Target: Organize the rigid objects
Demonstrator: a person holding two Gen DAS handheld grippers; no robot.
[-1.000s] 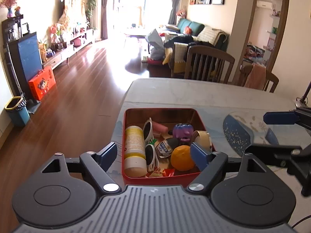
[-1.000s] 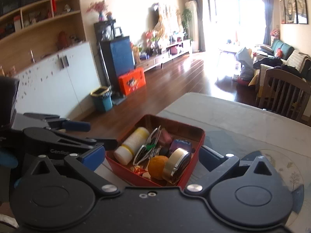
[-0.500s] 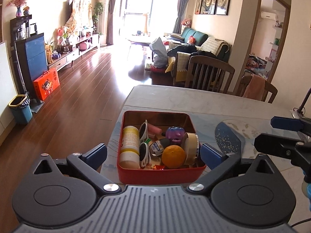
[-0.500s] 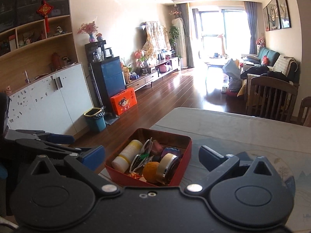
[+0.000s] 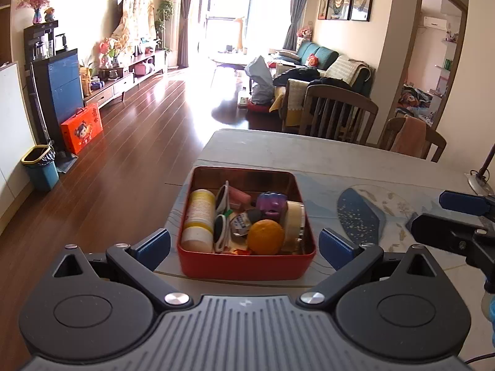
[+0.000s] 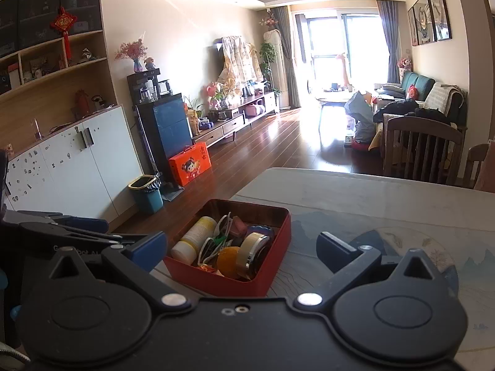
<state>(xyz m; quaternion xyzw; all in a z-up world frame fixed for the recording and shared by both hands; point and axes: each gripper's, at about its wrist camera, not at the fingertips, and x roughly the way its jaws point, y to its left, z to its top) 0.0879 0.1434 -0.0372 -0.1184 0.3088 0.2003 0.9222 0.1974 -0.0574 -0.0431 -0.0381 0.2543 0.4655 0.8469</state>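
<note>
A red box stands at the near left corner of the grey table. It holds a yellow-and-white bottle, sunglasses, an orange, a tape roll, a purple toy and a pink item. My left gripper is open and empty, drawn back in front of the box. My right gripper is open and empty, back from the box, right of it.
A round blue-and-white mat lies on the table right of the box. Wooden chairs stand at the table's far side. The right gripper's fingers show at the right in the left wrist view. A lamp base stands at the right edge.
Both grippers have pulled back and risen away from the box, which now looks smaller and farther. The left gripper's jaws have spread wider. The box's contents have not moved.
</note>
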